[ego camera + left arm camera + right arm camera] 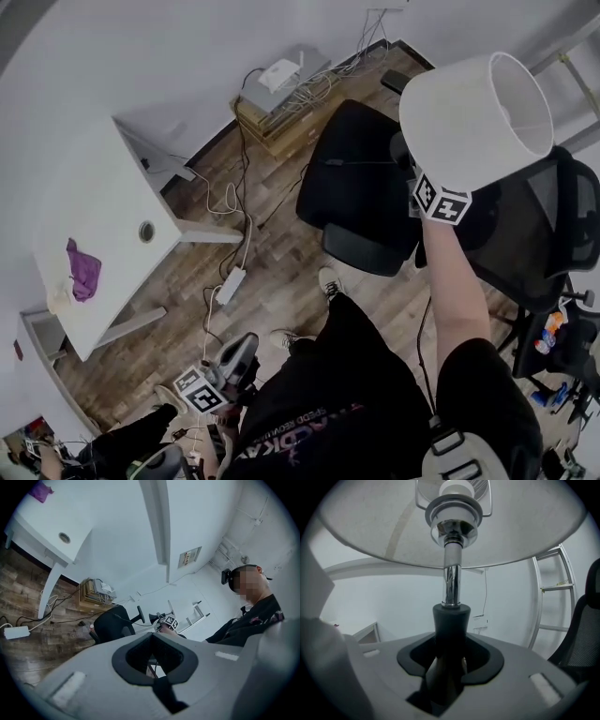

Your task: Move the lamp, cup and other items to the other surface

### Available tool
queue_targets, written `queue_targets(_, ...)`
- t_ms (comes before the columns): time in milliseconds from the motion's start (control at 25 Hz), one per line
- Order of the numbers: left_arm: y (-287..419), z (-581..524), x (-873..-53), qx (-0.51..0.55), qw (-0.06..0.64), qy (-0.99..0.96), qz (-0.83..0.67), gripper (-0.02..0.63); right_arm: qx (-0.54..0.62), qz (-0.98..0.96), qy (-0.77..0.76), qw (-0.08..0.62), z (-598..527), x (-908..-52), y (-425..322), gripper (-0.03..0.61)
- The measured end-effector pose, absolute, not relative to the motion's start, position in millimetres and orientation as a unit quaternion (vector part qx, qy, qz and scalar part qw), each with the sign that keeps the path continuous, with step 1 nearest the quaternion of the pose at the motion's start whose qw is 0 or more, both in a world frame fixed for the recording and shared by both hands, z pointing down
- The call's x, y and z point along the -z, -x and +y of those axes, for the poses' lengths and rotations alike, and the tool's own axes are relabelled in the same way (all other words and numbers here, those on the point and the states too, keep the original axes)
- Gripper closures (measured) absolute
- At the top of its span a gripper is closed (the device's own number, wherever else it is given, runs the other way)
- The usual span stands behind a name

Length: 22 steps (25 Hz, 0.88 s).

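A white counter (103,206) stands on the left, and a purple cloth (83,269) lies near its end, close to the edge. Low down, the left gripper (247,343) has its fingers close together with nothing in them. White cables (225,202) and a power strip (231,285) lie on the wood floor. On the right, the lamp (473,117) is up in the air over a black chair (361,183), well away from the counter. The right gripper (450,663) has its fingers partly open and closed around the lamp's dark stem. The big shade makes the lamp heavy on top, so it could tip or slide in the fingers. The shade could bump the chair. The person could trip on the cables. There is white writing on the person's black shirt (309,422), but it is upside down and too small to read. A label on the wall (189,556) is too blurry to read.
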<state>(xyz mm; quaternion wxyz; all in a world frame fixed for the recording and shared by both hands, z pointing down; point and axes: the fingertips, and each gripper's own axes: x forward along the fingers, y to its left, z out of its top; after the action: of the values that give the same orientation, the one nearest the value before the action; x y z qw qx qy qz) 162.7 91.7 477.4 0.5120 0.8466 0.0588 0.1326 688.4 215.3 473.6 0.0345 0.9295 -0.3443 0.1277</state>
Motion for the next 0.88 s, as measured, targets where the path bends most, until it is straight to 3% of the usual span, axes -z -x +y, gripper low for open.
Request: queue_targets(880, -237.5, 142.1, -520.3, -0.266, 0.510, -0.814, 0.075, 0.615, -0.191, -0.230, -0.953, -0.036, 318.7, -623.7, -748.6, 0.419)
